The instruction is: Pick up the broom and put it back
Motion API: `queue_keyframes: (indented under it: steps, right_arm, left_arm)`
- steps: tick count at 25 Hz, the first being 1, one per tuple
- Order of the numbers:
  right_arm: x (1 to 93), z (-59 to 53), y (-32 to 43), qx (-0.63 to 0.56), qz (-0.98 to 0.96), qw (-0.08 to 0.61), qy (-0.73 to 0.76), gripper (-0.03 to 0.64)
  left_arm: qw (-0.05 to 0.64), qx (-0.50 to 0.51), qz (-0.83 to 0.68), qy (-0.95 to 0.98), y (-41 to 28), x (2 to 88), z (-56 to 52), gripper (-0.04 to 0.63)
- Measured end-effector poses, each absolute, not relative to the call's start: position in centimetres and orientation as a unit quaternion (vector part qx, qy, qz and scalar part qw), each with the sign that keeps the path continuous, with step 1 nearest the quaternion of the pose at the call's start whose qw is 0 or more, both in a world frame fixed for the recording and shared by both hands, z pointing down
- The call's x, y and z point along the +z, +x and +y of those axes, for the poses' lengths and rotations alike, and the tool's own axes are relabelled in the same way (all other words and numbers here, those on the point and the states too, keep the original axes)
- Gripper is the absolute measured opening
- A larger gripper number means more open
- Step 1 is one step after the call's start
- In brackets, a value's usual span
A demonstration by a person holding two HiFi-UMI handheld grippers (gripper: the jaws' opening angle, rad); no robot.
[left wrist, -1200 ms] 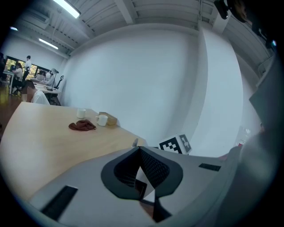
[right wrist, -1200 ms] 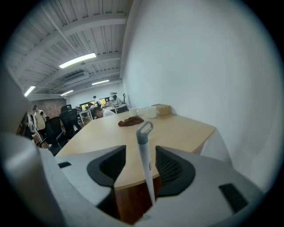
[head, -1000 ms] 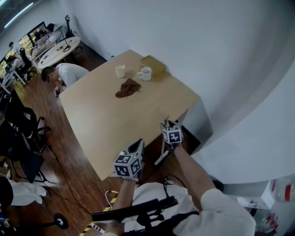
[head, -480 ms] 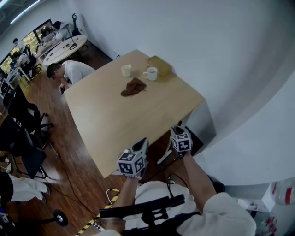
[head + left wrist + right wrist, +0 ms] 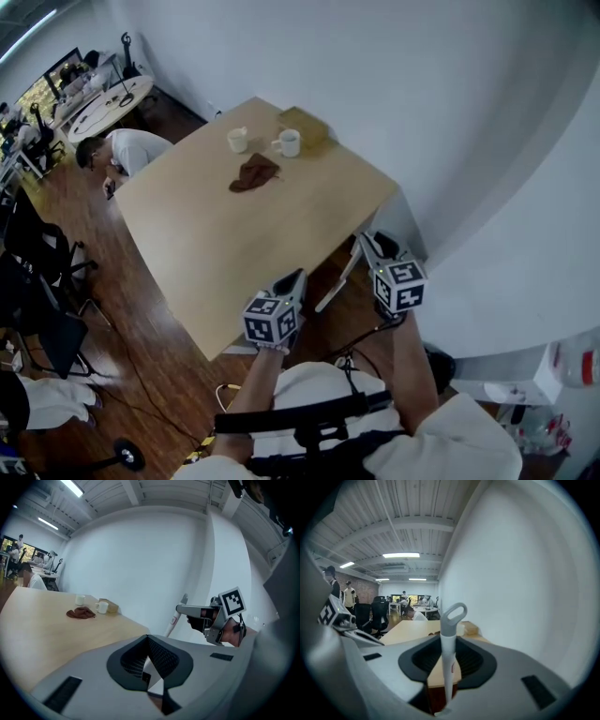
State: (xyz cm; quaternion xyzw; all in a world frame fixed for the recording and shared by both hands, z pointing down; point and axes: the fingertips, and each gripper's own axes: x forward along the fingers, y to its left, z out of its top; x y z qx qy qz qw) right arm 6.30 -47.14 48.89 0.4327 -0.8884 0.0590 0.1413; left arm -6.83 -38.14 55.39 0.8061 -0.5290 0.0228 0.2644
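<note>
Right hand-held gripper: jaws lately closed, now pinching broom handle; raised since earlier, right of tabletop; left hand-held gripper: pressed together, empty.

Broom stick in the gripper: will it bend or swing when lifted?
Probably stiff: the broom stick looks straight and hard. It may swing, since the right gripper, whose jaws have just closed on it, grips near the looped top with the long rest hanging below. It looks thin, so likely light.

A light wooden table bears a cup, a mug, a brown cloth and a box.
</note>
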Motion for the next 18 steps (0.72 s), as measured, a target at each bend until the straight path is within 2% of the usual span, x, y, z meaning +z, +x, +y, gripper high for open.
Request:
queue_keyframes:
  steps: [5, 18]
  right_arm:
    - [44.4, -46.3, 6.7, 0.044, -0.881, 0.088, 0.463, 0.124]
    - [44.2, -44.5, 8.2, 0.054, -0.875, 0.086, 0.473, 0.123]
  left_arm:
    - [0.254, 0.020, -0.522, 0.814, -6.4, 54.1, -38.4, -0.011]
    - [0.251, 0.017, -0.515, 0.819, -5.5, 53.5, -37.5, -0.011]
